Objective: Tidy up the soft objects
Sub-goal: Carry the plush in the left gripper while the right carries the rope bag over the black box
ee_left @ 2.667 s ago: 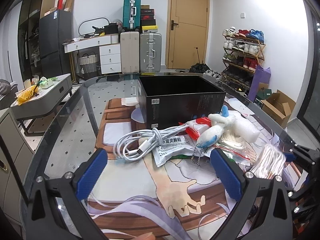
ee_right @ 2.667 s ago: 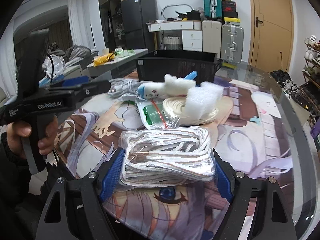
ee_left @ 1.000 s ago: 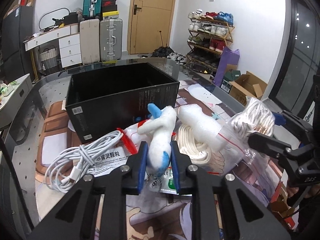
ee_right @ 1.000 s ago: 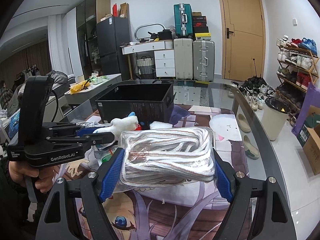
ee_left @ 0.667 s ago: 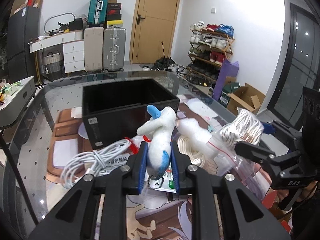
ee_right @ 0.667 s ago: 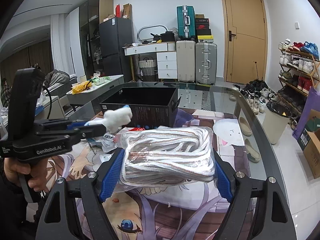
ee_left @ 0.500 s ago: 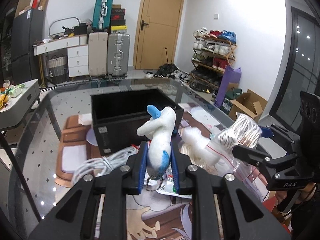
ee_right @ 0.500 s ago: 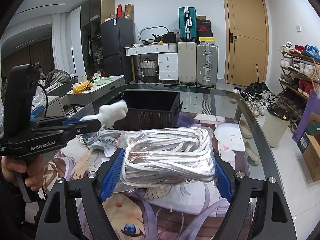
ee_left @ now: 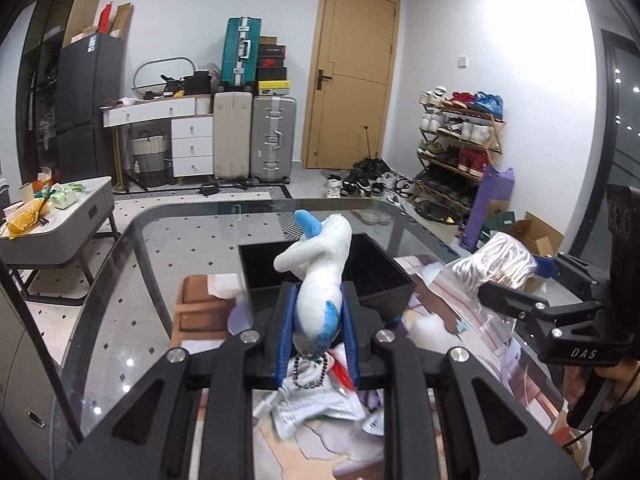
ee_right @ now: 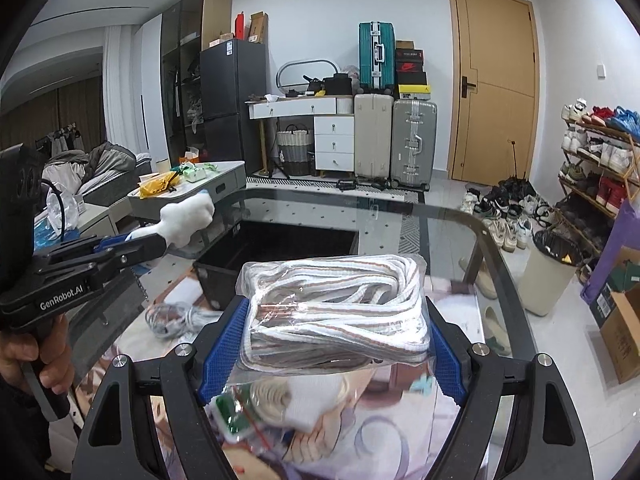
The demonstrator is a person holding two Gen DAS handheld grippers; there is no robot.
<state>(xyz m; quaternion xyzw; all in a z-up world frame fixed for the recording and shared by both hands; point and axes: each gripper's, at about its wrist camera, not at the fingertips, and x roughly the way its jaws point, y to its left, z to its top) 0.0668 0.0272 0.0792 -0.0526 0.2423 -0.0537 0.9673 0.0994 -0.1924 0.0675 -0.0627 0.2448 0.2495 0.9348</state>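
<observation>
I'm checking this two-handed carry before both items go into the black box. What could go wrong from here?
1. The left gripper pinches the plush toy low on its body, so its free upper part could catch the black box rim.
2. The bagged rope in the right gripper has a slippery plastic cover and may slide out.
3. Both grippers sit close together near the box and could collide.

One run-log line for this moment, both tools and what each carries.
left tool: shut on plush toy | right tool: shut on bagged rope | both off the table, near black box
</observation>
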